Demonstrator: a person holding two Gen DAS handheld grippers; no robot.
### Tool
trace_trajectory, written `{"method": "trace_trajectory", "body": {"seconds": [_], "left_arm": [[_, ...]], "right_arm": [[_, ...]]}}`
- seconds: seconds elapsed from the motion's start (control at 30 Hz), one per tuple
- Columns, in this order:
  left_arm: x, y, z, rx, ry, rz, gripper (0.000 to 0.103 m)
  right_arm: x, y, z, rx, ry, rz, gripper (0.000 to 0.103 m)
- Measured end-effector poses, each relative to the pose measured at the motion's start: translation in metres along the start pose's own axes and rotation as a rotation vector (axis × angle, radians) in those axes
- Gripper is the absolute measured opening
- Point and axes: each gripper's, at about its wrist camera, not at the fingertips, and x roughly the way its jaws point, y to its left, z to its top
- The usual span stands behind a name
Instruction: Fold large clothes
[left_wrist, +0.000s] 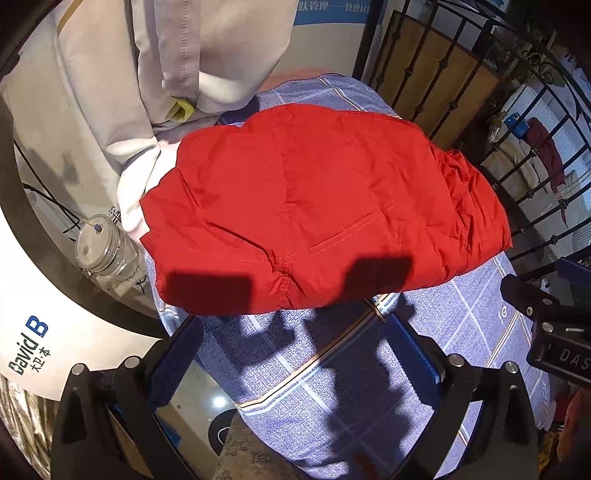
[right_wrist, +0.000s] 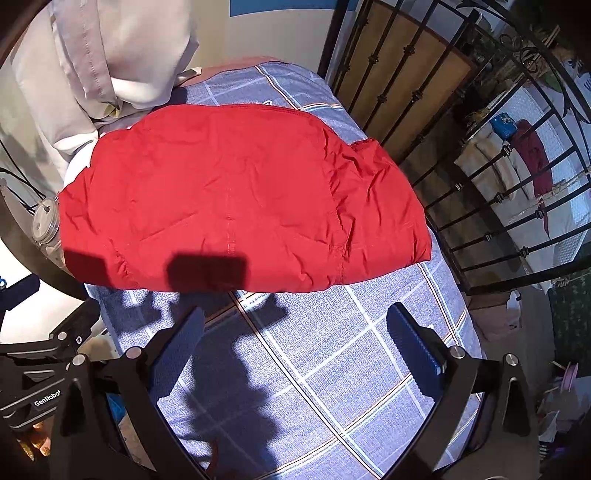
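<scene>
A red padded garment (left_wrist: 317, 206) lies folded into a compact bundle on a blue checked cloth (left_wrist: 332, 362) covering the table. It also shows in the right wrist view (right_wrist: 236, 199) on the same cloth (right_wrist: 332, 354). My left gripper (left_wrist: 295, 354) is open and empty, held above the cloth just in front of the garment's near edge. My right gripper (right_wrist: 295, 339) is open and empty too, held above the cloth short of the garment. Both grippers cast shadows on the garment's near edge. Neither touches the garment.
A pale grey and white garment (left_wrist: 147, 74) hangs at the far left, touching the red one. A glass jar (left_wrist: 107, 247) stands off the table's left edge. A black iron railing (right_wrist: 461, 166) runs along the right side. The right gripper's body (left_wrist: 554, 332) shows at the left view's right edge.
</scene>
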Motion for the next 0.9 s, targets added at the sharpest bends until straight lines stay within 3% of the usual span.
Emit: {"method": "trace_trajectory", "body": {"seconds": [0.1, 0.27, 0.8, 0.9], "left_arm": [[-0.0036, 0.0008, -0.0003, -0.003, -0.042, 0.015, 0.097], [-0.0048, -0.0026, 0.0017, 0.028, -0.043, 0.049, 0.097], [-0.0086, -0.0027, -0.0014, 0.034, -0.071, 0.036, 0.097], [-0.0082, -0.0061, -0.0016, 0.068, -0.072, 0.074, 0.097]], "right_arm": [[0.0005, -0.0027, 0.0, 0.009, 0.0, 0.001, 0.098], [0.0011, -0.0026, -0.0002, 0.006, 0.0, 0.005, 0.098], [0.0018, -0.0009, 0.0016, 0.015, -0.005, 0.013, 0.098], [0.0033, 0.0007, 0.0018, 0.013, -0.001, 0.006, 0.098]]}}
